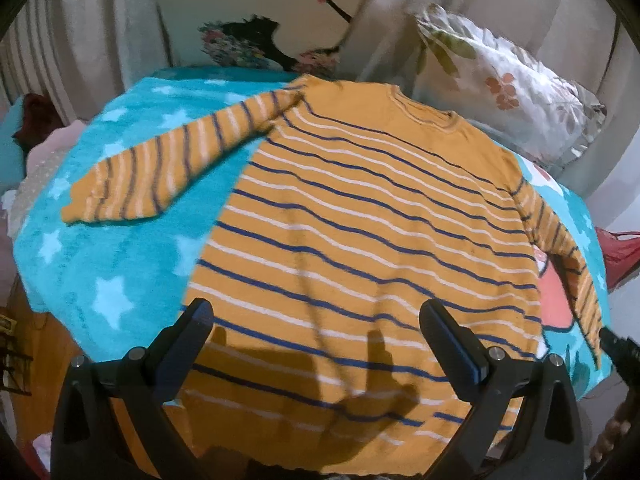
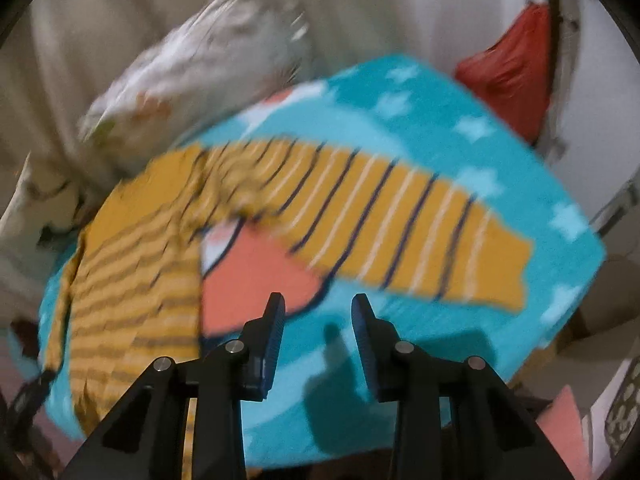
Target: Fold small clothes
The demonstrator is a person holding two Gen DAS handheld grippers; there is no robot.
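Observation:
An orange sweater (image 1: 360, 216) with blue and white stripes lies flat on a turquoise star blanket (image 1: 120, 248). Its left sleeve (image 1: 168, 168) stretches out to the left; its right sleeve (image 1: 568, 264) runs down the right side. My left gripper (image 1: 316, 320) is open and empty above the sweater's lower body. In the blurred right wrist view, my right gripper (image 2: 318, 312) is open and empty above the blanket (image 2: 440, 120), just short of the right sleeve (image 2: 400, 224), with the sweater body (image 2: 136, 272) at left.
A floral pillow (image 1: 508, 92) lies beyond the sweater's right shoulder, also in the right wrist view (image 2: 200, 68). Cream curtains (image 1: 100, 32) hang behind. A red bag (image 2: 508, 68) hangs at the far right. Other clothes (image 1: 36, 120) pile at the left edge.

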